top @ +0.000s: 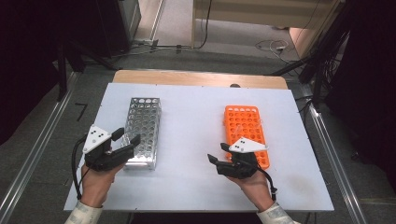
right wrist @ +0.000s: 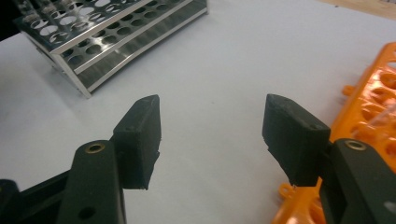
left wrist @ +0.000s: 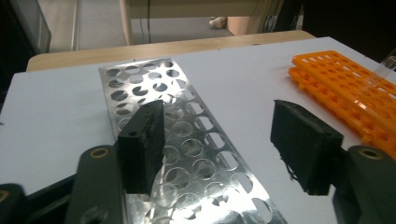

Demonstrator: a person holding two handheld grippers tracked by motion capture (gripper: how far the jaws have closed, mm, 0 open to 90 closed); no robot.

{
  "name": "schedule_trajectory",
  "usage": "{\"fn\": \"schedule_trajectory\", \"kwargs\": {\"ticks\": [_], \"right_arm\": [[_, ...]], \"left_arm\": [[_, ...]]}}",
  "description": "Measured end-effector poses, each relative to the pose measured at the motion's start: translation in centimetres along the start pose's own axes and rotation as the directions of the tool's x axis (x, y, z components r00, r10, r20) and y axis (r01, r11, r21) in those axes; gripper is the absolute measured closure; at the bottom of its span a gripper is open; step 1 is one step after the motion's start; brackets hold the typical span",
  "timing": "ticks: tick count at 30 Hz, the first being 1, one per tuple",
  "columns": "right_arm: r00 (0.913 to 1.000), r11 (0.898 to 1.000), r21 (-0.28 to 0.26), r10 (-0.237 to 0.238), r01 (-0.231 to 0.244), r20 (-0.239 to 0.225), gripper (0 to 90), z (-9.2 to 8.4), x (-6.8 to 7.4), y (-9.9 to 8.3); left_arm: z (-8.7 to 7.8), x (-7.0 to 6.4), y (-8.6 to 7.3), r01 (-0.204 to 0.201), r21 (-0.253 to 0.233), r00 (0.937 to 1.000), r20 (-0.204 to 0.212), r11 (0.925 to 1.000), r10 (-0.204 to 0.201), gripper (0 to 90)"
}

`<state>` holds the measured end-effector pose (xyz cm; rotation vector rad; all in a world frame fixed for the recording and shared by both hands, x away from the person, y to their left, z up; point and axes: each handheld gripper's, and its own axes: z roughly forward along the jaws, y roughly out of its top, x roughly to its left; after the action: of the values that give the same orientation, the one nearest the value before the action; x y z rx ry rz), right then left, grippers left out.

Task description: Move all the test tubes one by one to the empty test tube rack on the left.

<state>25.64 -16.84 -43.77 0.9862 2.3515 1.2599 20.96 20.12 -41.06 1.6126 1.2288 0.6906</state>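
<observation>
high view: white table top (top: 196, 140) with a metal tube rack (top: 141, 131) on the left half and an orange tube rack (top: 244, 133) on the right half, well apart. left gripper (top: 127, 136) held over the near end of the metal rack, jaws spread, nothing seen between them. right gripper (top: 218, 152) held just beside the near left corner of the orange rack, jaws apart over bare table, pointing toward the middle. a hand (top: 97, 182) under each gripper, sleeves at the bottom edge.

left gripper view: left gripper (left wrist: 224, 140) with jaws well apart and empty; metal tube rack (left wrist: 177, 140) running under the left jaw, its round holes in rows; bare white table under the right jaw; orange tube rack (left wrist: 345, 88) off at the right edge, a clear tube (left wrist: 380, 70) standing in it.

right gripper view: right gripper (right wrist: 212, 135) with jaws wide and empty above white table (right wrist: 224, 70); orange tube rack (right wrist: 373, 102) just beside the right jaw; metal tube rack (right wrist: 107, 32) at the upper left, well apart.
</observation>
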Motion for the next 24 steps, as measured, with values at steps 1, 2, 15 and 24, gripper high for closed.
{"fn": "schedule_trajectory", "kwargs": {"ticks": [1, 2, 15, 24], "right_arm": [[1.0000, 1.000, -0.001, 0.005, -0.005, 0.006, 35.9, -0.2, -0.3, -0.1], [0.9999, 1.000, -0.005, 0.006, -0.006, 0.012, 35.9, -0.4, -0.6, -0.1], [0.9917, 0.998, -0.028, 0.055, -0.052, 0.116, 36.4, -1.5, -3.5, -0.9], [0.9789, 0.995, -0.046, 0.093, -0.086, 0.182, 37.2, -0.4, -4.9, -0.9]], "left_arm": [[0.0, -0.3, 0.0, 0.000, -0.003, 1.0000, 0.009, 1.0000, 0.000, 33.1], [0.0, -0.5, 0.1, 0.000, -0.003, 0.9998, 0.019, 1.0000, 0.000, 32.6], [0.4, -1.6, -0.2, 0.017, 0.000, 0.9983, 0.057, 0.9999, -0.017, 23.8], [0.5, -2.0, -0.4, 0.012, 0.007, 0.9982, 0.059, 0.9999, -0.012, 23.8]]}}
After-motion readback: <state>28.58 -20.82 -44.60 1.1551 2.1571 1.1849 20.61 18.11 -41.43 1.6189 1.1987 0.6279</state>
